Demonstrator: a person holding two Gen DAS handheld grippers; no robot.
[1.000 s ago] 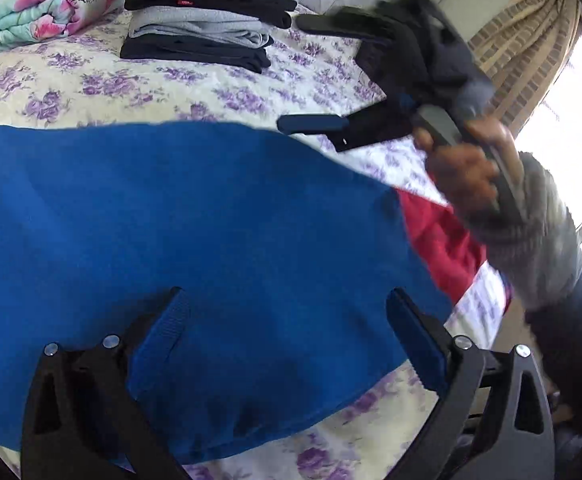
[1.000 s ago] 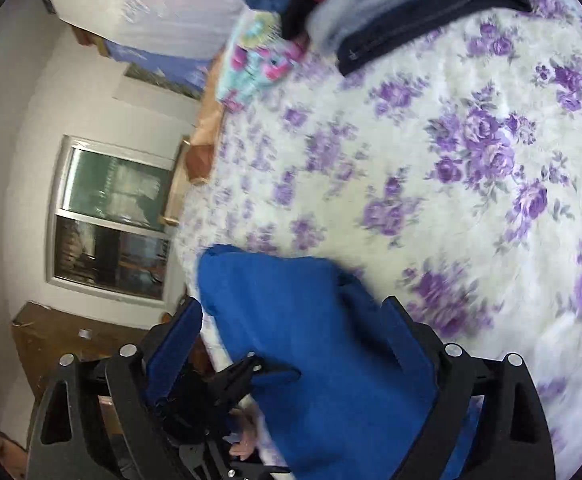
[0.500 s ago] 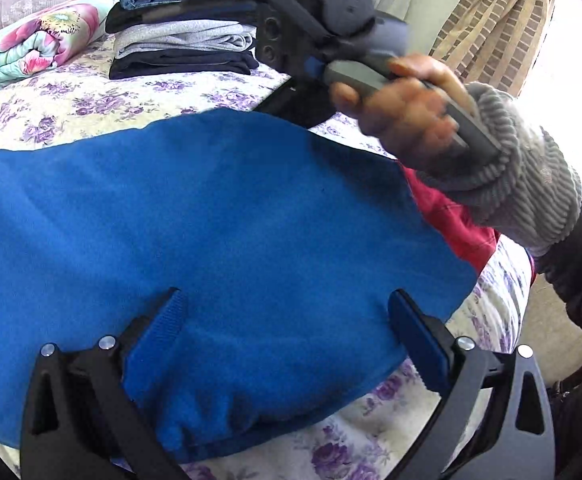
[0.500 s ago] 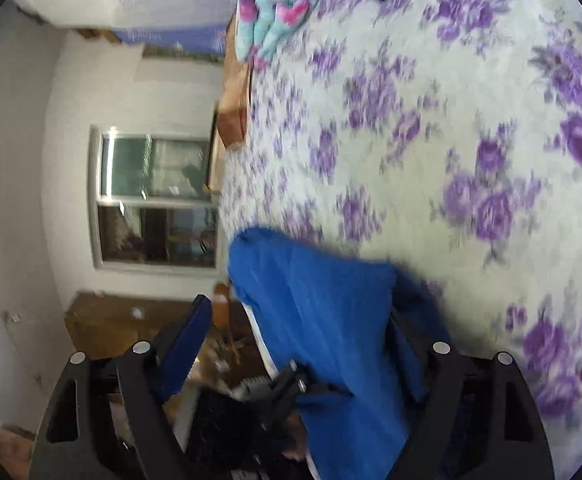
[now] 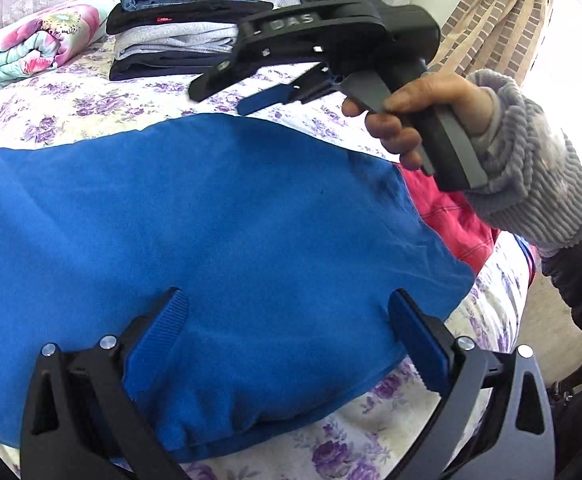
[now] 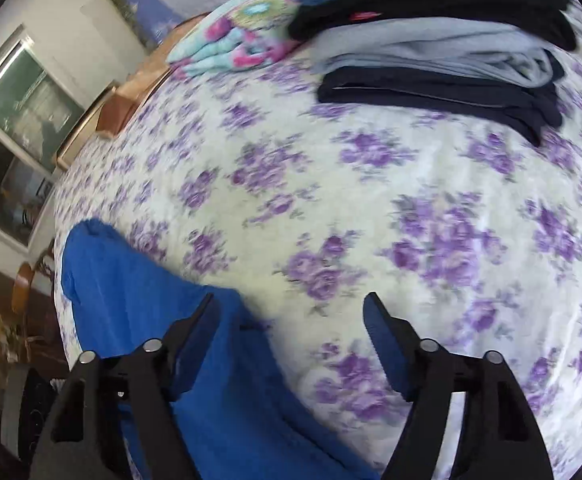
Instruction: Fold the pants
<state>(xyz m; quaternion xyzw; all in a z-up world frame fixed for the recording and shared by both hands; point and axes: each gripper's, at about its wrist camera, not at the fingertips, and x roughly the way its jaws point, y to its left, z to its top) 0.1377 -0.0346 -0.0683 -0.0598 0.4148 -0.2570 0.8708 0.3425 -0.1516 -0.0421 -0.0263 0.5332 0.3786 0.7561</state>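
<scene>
Blue pants (image 5: 211, 220) lie folded flat across the floral bed (image 5: 91, 100). My left gripper (image 5: 287, 332) is open, its fingers spread over the near edge of the blue cloth, gripping nothing. My right gripper (image 5: 231, 96) hovers above the far edge of the pants, held by a hand (image 5: 407, 120) in a grey sleeve. In the right wrist view my right gripper (image 6: 291, 332) is open and empty over the bed, with the blue pants (image 6: 139, 320) at its lower left.
A stack of folded pants (image 5: 187, 28) sits at the back of the bed, also in the right wrist view (image 6: 443, 40). A floral quilt (image 5: 39, 44) lies at the back left. A red garment (image 5: 447, 216) lies under the pants at right. Curtain (image 5: 491, 20) at right.
My right gripper let go of the blue cloth it held and lifted up and back above the pants. The fold now lies flat. My left gripper has barely moved.
</scene>
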